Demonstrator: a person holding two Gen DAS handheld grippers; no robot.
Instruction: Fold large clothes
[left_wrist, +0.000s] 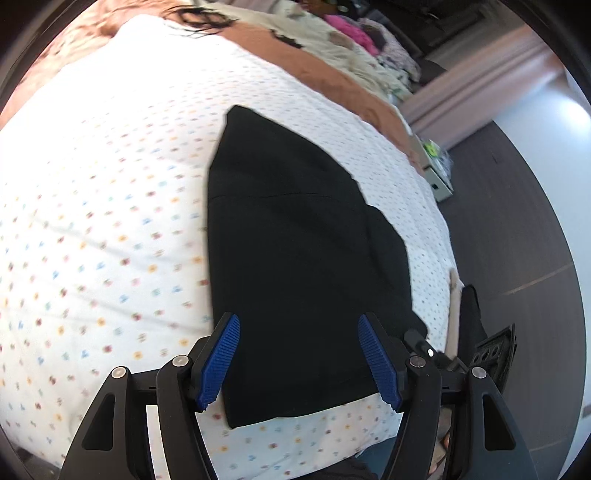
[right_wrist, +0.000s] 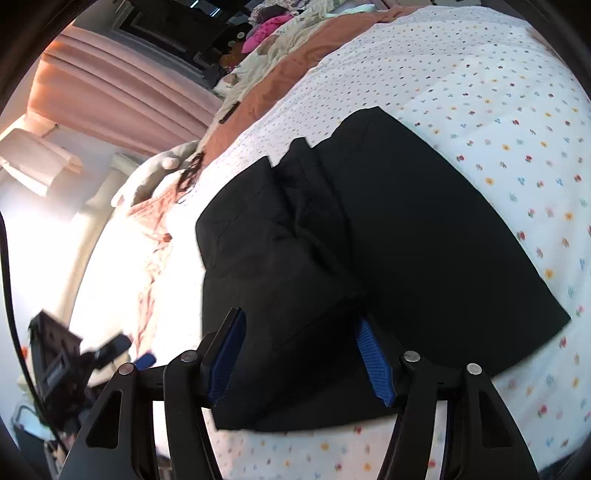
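A black garment (left_wrist: 295, 258) lies folded flat on a white bedsheet with small coloured flowers (left_wrist: 110, 203). My left gripper (left_wrist: 299, 328) is open, empty and hovers over the garment's near end. In the right wrist view the same black garment (right_wrist: 406, 240) has a rumpled, layered part on its left side. My right gripper (right_wrist: 299, 325) is open, empty and sits over the garment's near edge. The other gripper (right_wrist: 92, 354) shows at the lower left of that view, blurred.
An orange-brown blanket (left_wrist: 332, 77) and a pile of pink and pale clothes (left_wrist: 354, 33) lie at the far end of the bed. Pink curtains (right_wrist: 110, 85) hang beyond. Dark floor (left_wrist: 517, 221) and a small box (left_wrist: 439, 177) are to the right of the bed.
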